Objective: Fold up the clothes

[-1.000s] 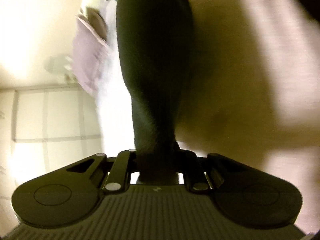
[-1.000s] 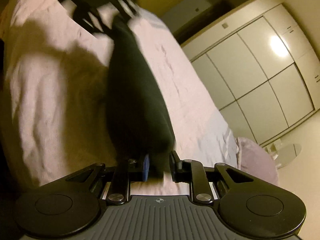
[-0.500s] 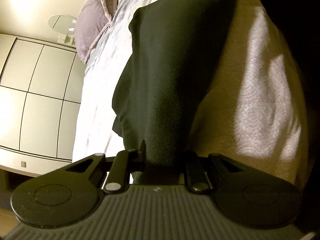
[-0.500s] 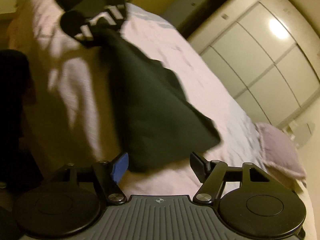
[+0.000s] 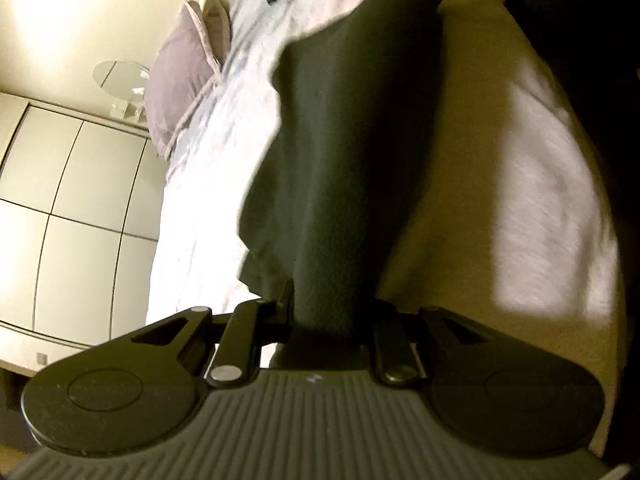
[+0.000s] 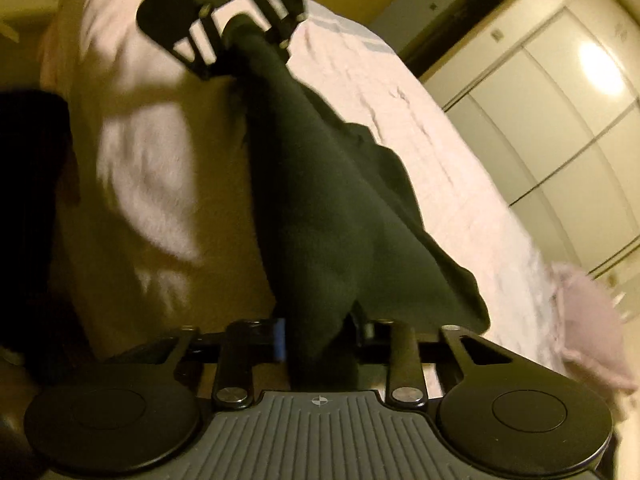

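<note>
A bed with a pale pink quilted cover (image 6: 420, 140) runs toward white wardrobe doors (image 5: 72, 184). My left claw (image 5: 332, 312) and right claw (image 6: 320, 336) each pinch the dark green fleece garment (image 6: 320, 200), stretched between them above the bed. I'd keep the held edge taut and level and lower it evenly toward the bed's near edge.

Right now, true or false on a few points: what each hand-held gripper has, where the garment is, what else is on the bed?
1. The left hand-held gripper is shut on the dark garment. True.
2. The right hand-held gripper is open. False: it is shut on the same garment.
3. The garment lies folded flat. False: it is stretched between both grippers above the bed.
4. A pillow lies on the bed. True.
</note>
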`<action>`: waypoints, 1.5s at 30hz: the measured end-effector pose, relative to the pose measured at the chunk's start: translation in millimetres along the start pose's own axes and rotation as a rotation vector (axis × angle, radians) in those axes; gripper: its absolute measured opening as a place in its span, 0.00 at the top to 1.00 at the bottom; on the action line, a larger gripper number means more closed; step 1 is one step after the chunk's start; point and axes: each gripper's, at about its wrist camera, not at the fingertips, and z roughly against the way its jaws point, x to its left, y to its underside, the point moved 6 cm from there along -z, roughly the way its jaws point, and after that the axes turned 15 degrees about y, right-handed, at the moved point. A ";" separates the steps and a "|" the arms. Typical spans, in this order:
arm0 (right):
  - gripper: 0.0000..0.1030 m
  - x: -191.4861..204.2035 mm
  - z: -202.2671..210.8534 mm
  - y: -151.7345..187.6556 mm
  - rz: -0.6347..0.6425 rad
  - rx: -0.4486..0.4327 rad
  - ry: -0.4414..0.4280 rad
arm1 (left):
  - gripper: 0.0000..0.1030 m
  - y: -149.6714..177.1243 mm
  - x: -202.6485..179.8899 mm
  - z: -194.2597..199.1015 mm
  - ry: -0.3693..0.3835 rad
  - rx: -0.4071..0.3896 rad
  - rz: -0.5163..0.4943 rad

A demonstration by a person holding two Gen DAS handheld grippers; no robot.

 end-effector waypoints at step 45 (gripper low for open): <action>0.75 -102.8 -14.2 22.9 -0.418 -0.003 -0.013 | 0.66 62.4 31.4 107.5 0.081 -0.216 0.816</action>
